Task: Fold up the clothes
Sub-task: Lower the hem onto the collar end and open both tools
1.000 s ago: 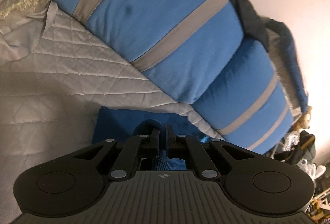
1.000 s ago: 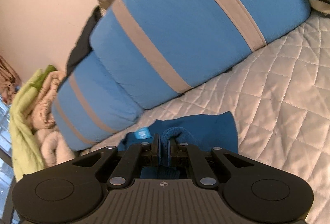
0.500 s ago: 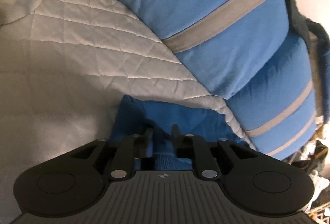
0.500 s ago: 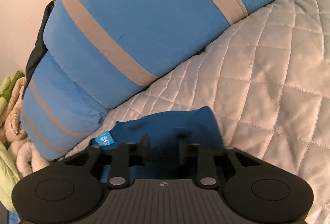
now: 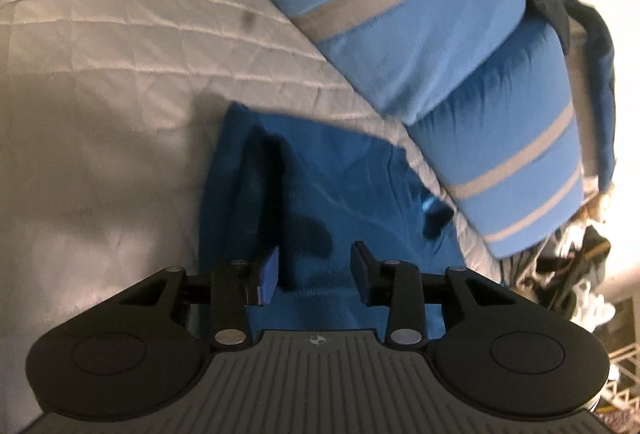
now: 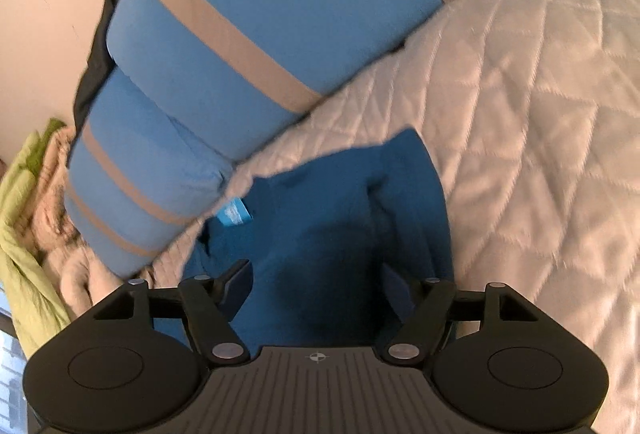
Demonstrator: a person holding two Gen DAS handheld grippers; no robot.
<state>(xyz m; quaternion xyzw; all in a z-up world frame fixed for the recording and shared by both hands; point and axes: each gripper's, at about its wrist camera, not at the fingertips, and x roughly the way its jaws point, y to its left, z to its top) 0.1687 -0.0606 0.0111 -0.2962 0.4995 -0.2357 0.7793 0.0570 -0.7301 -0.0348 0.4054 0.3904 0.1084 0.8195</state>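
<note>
While the blue garment (image 5: 320, 194) lies folded on the quilted bedspread (image 5: 100, 74), just in front of the striped blue pillows (image 5: 400, 14), both grippers are letting it go; the left gripper (image 5: 314, 266) has just been opening and stands narrowly apart, cloth between the jaws but unpressed; the right gripper (image 6: 316, 282) has just been opening too, and gapes wide over the fabric. To finish well, I judge, draw both straight back from the pillows, lest a pad snag and drag the fold; then smooth the hump. The right view alone shows the light label (image 6: 234, 214) at the edge nearest the pillows, and towels (image 6: 36, 214) past them; the left alone shows the raised fold (image 5: 256, 162).
</note>
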